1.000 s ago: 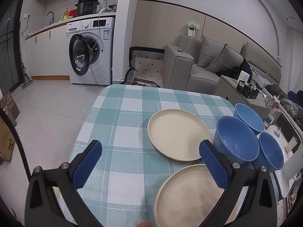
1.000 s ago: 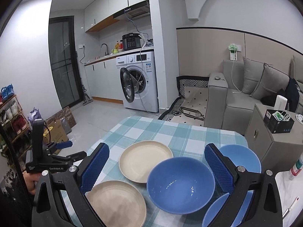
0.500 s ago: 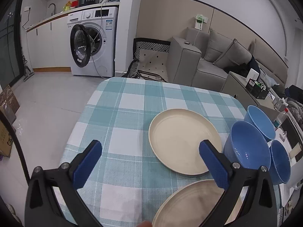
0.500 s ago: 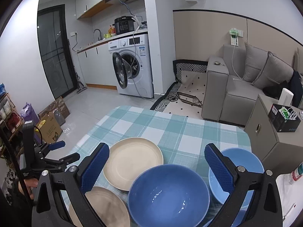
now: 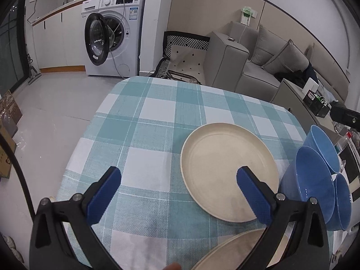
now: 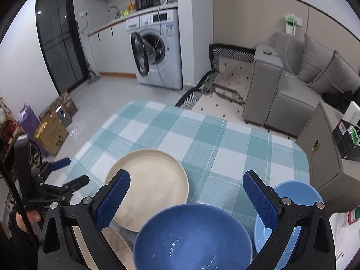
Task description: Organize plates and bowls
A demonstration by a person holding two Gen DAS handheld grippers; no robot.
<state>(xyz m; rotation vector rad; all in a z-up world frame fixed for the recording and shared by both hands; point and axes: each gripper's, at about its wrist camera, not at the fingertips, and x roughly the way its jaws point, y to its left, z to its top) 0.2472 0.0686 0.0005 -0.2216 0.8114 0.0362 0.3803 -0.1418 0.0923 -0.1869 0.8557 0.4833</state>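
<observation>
Two cream plates lie on the checked table: the far plate (image 5: 227,171) (image 6: 150,186) and a near plate (image 5: 238,247) (image 6: 117,249) at the front edge. Three blue bowls stand to the right: a large dark one (image 5: 312,180) (image 6: 193,238), a lighter one behind it (image 5: 321,146) (image 6: 292,193) and a third (image 5: 342,202) at the front. My left gripper (image 5: 177,195) is open above the cloth, its right finger over the far plate's near edge. My right gripper (image 6: 186,200) is open above the large bowl's far rim. Both are empty.
The teal checked tablecloth (image 5: 157,117) covers the table. A grey sofa (image 6: 292,85) and a side cabinet (image 6: 324,144) stand at the right, a washing machine (image 5: 112,33) with its door open at the back. The left gripper also shows in the right wrist view (image 6: 65,173).
Both grippers have moved forward and down toward the table. The dishes now sit lower and nearer in both views. Nothing was taken hold of.
</observation>
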